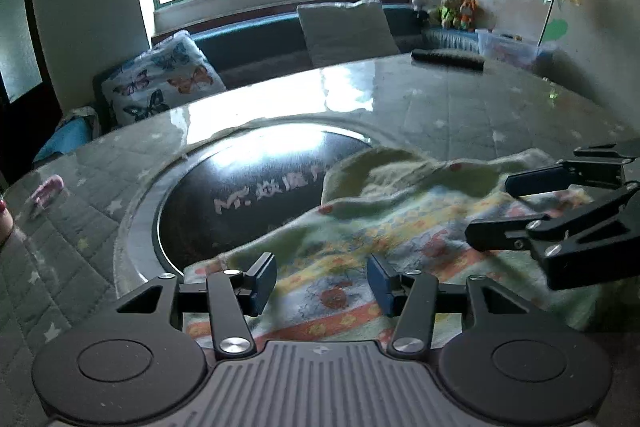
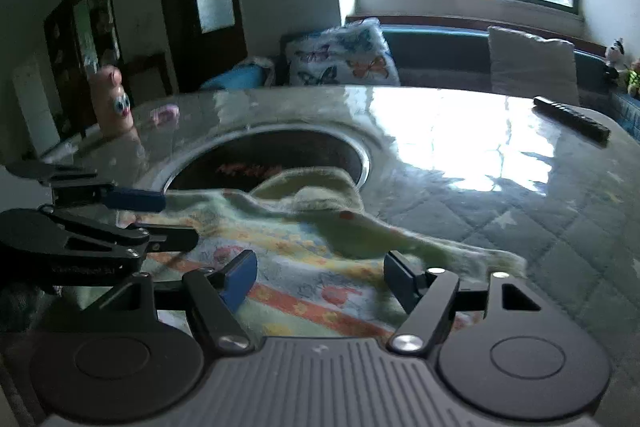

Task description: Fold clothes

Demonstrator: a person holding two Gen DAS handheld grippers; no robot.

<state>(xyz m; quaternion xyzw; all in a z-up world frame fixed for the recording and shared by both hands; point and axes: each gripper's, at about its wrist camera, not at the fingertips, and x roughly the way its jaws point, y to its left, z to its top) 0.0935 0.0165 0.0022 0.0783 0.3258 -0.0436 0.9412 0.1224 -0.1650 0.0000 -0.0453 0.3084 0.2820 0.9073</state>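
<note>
A pale green garment (image 1: 400, 227) with yellow, orange and blue printed bands lies rumpled on the glass-topped table, its far edge over the dark round inset. It also shows in the right wrist view (image 2: 312, 251). My left gripper (image 1: 322, 285) is open, just above the garment's near edge. My right gripper (image 2: 320, 279) is open too, over the same near part. The right gripper shows at the right of the left wrist view (image 1: 494, 207), and the left gripper at the left of the right wrist view (image 2: 176, 217). Neither holds cloth.
A dark round inset (image 1: 256, 195) sits mid-table. A black remote (image 1: 448, 59) lies at the far side. A pink toy figure (image 2: 114, 103) stands at the table's left edge, a small pink thing (image 1: 46, 193) beside it. A sofa with cushions (image 1: 160, 83) lies beyond.
</note>
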